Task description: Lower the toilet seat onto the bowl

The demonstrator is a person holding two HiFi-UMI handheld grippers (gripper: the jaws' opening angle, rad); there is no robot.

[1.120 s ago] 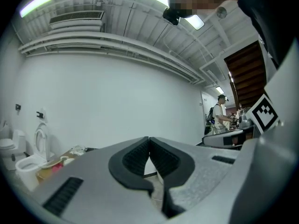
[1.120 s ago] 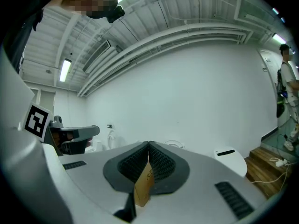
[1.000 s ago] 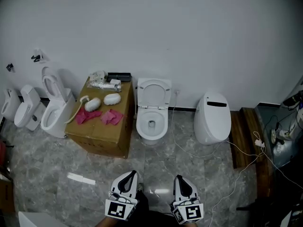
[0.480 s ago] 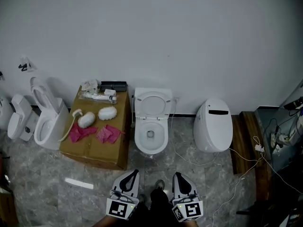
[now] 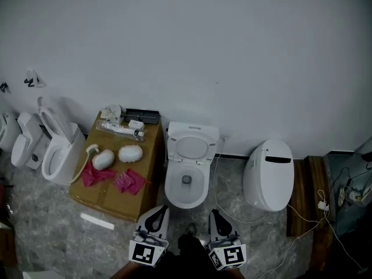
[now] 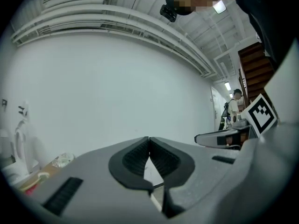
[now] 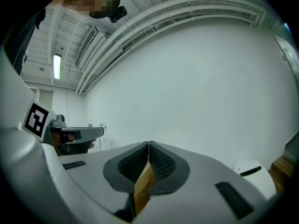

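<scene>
A white toilet (image 5: 186, 181) stands against the wall in the middle of the head view. Its seat and lid (image 5: 192, 147) are raised over the open bowl (image 5: 186, 186). Both grippers are low in that view, a short way in front of the bowl and apart from it. My left gripper (image 5: 160, 211) (image 6: 149, 146) is shut with nothing between its pads. My right gripper (image 5: 214, 214) (image 7: 148, 148) is shut too. A brown printed strip (image 7: 142, 186) shows in the slot under its pads.
A cardboard box (image 5: 146, 153) with pink cloths (image 5: 129, 181) and white parts stands left of the toilet. More toilets (image 5: 55, 153) line the far left. A closed white toilet (image 5: 270, 173) stands on the right, with cables (image 5: 302, 214) and a wooden step (image 5: 305, 185) beside it.
The toilet has come nearer and lower in the head view, closer to both grippers. Both grippers stay shut and keep their place at the bottom of the view.
</scene>
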